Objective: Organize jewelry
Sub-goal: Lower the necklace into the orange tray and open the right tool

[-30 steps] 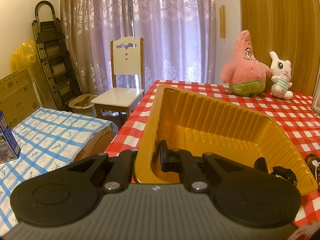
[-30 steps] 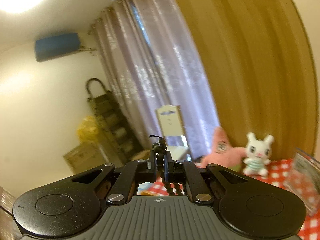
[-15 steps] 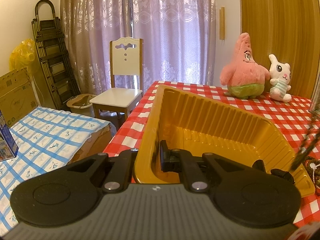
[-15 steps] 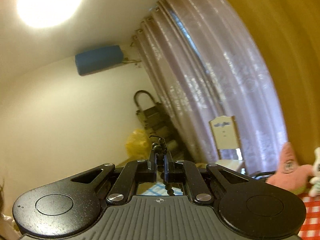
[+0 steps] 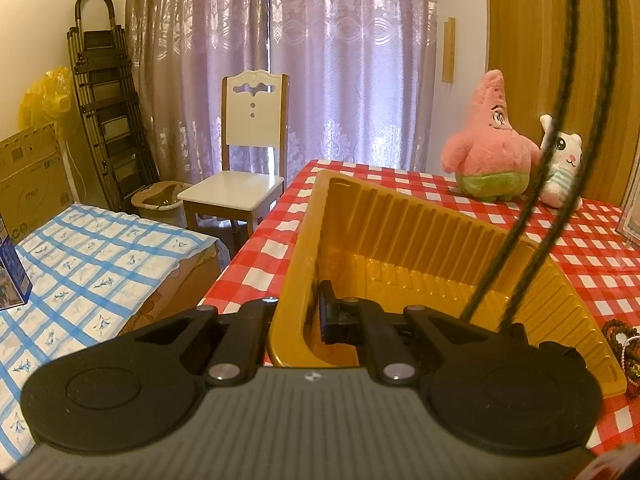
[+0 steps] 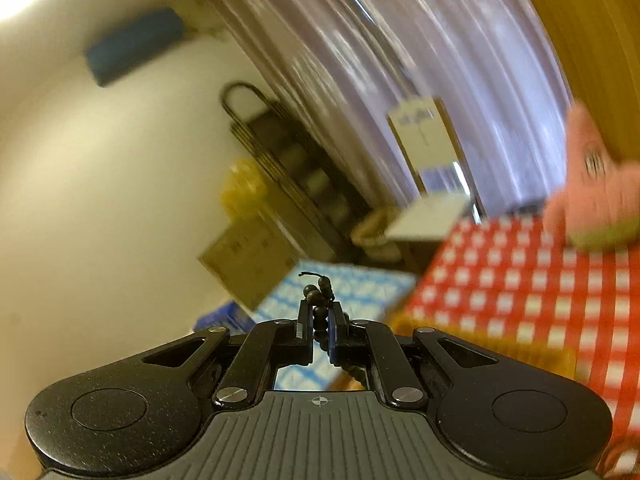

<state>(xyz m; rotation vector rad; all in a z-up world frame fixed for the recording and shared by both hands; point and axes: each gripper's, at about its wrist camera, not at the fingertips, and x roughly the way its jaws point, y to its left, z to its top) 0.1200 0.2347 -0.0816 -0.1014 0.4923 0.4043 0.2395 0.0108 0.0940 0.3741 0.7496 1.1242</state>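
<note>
Left gripper: its jaws were clamped on the near-left wall of the yellow tray, one finger outside the wall and one inside, at about 6 o'clock in the left wrist view.
Right gripper: its fingers were closed on a black bead necklace, pinched between the pads; a few beads and a short cord end stuck up above the fingertips, and more beads hung below them.
Necklace in the left wrist view: two dark strands ran from the frame's upper edge at about 1 o'clock down into the tray, ending near the tray's near-right inner corner behind the gripper body.
Tray: ribbed yellow plastic, resting on the red-and-white checked tablecloth; its floor showed bare where visible.
Other jewelry: a heap of brown and red bead strings lay on the cloth just beside the tray's right rim, at about 3 o'clock.
Table's far side: a pink star plush and a white rabbit plush stood touching each other at about 2 o'clock.
Off the table: a white chair stood before the curtains at about 11 o'clock.
Right wrist view: strongly blurred, so the tray's edge near the gripper could not be judged.
</note>
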